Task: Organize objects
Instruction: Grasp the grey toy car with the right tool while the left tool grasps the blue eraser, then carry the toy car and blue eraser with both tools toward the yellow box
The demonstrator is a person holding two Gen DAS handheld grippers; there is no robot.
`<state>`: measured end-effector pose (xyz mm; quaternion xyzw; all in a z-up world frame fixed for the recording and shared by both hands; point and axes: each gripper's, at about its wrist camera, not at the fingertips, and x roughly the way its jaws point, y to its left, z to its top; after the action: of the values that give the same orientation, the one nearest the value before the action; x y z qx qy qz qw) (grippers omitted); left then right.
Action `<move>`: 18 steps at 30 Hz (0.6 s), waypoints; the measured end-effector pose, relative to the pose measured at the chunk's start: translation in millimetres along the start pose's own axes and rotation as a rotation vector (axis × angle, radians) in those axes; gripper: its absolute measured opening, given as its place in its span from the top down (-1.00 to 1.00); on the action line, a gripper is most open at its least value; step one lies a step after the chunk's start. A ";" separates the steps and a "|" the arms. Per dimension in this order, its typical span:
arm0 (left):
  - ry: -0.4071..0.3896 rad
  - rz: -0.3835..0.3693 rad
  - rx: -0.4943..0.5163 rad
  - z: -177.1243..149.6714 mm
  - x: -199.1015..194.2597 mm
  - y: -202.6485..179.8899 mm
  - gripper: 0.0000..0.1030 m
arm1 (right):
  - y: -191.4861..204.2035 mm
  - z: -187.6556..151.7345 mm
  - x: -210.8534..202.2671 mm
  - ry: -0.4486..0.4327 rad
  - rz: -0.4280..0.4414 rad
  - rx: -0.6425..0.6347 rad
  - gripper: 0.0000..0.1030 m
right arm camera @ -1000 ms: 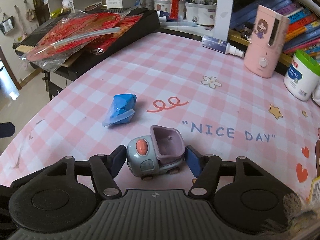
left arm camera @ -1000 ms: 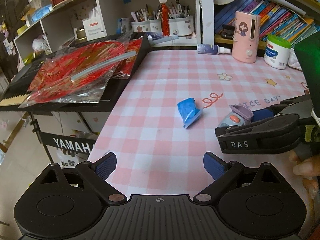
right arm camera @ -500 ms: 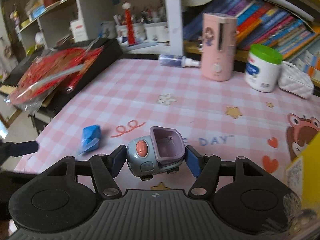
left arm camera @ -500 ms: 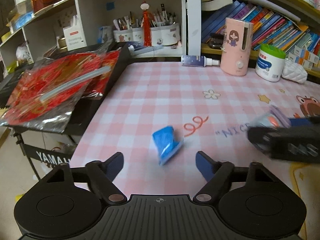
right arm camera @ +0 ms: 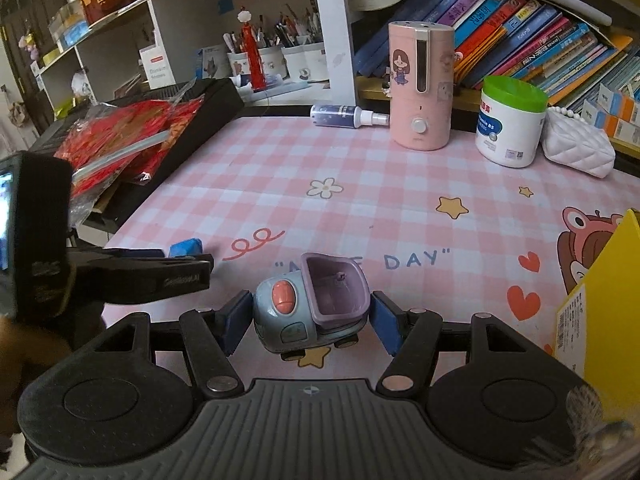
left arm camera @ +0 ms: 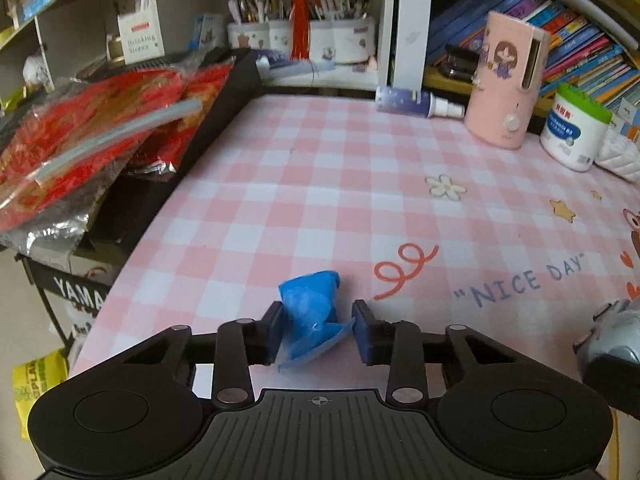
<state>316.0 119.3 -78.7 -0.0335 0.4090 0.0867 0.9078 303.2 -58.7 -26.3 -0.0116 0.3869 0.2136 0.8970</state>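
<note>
My left gripper (left arm camera: 316, 332) has closed in around a crumpled blue wrapper (left arm camera: 310, 314) on the pink checked tablecloth (left arm camera: 320, 184); both pads touch or nearly touch it. My right gripper (right arm camera: 310, 326) is shut on a small grey-blue toy truck (right arm camera: 308, 304) with a lilac tipper and an orange spot, held just above the table. In the right wrist view the left gripper (right arm camera: 160, 276) shows at the left, with the blue wrapper (right arm camera: 184, 247) peeking past it. The toy truck shows blurred at the right edge of the left wrist view (left arm camera: 612, 332).
A pink humidifier (right arm camera: 420, 88), a white tub with a green lid (right arm camera: 508, 120), a spray bottle (right arm camera: 344, 116) and a white quilted pouch (right arm camera: 580, 148) stand at the back. A yellow box (right arm camera: 600, 300) is at the right. Red foil packets (left arm camera: 88, 144) lie on a black keyboard at the left.
My left gripper has moved forward onto the blue wrapper and its jaws have narrowed around it. My right gripper has carried the toy truck rightward, away from the wrapper.
</note>
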 end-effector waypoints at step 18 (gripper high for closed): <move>-0.071 -0.120 0.023 -41.3 -105.6 14.6 0.47 | 19.4 -19.2 -27.0 -0.015 -0.031 -0.018 -0.19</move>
<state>214.2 114.5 -26.9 -0.0445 0.3749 0.0288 0.9256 265.9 -54.8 -18.1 -0.0239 0.3782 0.2031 0.9029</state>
